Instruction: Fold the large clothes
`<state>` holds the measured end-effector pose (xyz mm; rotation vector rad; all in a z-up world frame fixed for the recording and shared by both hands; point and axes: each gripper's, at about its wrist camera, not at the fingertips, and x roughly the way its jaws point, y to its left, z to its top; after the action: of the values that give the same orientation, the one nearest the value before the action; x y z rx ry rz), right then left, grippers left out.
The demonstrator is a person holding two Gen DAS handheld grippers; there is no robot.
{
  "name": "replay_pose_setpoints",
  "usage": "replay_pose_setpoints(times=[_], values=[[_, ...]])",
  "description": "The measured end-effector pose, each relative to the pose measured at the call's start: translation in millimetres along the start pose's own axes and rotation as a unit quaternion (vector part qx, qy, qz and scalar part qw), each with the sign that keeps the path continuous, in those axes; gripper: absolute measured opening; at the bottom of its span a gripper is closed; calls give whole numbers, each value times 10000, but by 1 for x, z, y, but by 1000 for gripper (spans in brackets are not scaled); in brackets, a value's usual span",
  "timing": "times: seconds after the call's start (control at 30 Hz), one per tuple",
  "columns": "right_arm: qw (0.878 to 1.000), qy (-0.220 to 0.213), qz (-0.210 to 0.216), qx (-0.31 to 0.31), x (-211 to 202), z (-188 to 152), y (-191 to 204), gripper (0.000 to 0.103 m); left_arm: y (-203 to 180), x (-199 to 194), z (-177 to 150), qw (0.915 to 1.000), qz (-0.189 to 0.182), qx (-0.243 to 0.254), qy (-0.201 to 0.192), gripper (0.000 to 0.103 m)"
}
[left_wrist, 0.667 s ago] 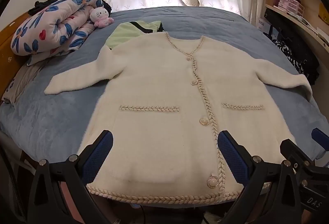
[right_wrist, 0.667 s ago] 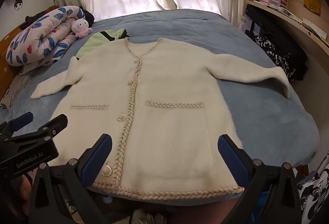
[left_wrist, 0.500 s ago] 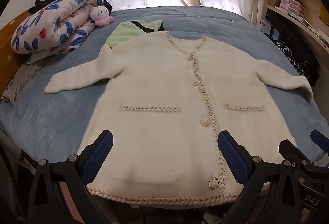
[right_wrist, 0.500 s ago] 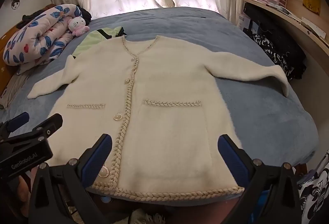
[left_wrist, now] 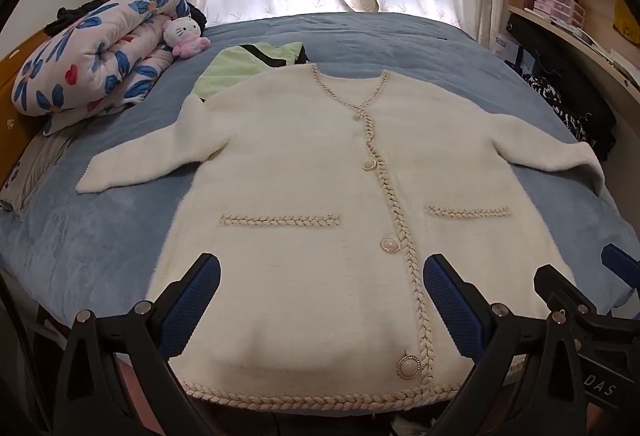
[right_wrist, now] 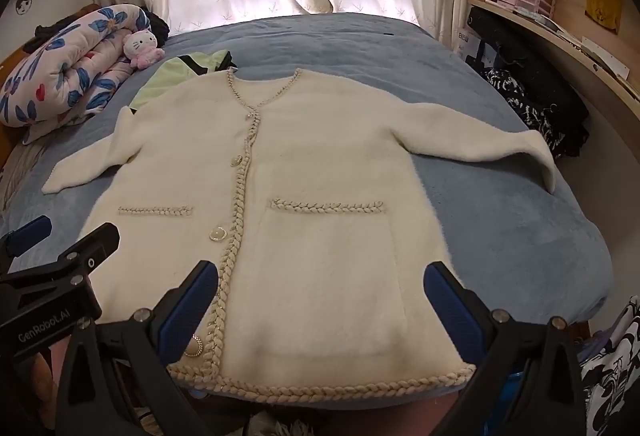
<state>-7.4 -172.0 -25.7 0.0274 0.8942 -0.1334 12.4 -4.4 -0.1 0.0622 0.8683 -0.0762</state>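
Over on the left sits the rolled floral quilt [left_wrist: 92, 51] with a plush cat [left_wrist: 185, 35] against it, and a green garment [left_wrist: 244, 69] peeks out from under the cream cardigan [left_wrist: 320, 195], which lies flat and buttoned across the blue bed [left_wrist: 100, 236], sleeves spread wide. Left gripper [left_wrist: 320, 300] hovers over the hem, fingers spread wide and empty; right gripper [right_wrist: 320, 300] beside it hangs just the same, gaping, nothing held
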Motion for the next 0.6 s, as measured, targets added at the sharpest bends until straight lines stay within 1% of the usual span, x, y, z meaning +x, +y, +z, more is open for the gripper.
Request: replay_pose_setpoints(times=[0.6], values=[[9999, 114, 28, 67, 8, 0, -4, 103, -6, 10, -1, 9999, -55, 32, 132, 101]])
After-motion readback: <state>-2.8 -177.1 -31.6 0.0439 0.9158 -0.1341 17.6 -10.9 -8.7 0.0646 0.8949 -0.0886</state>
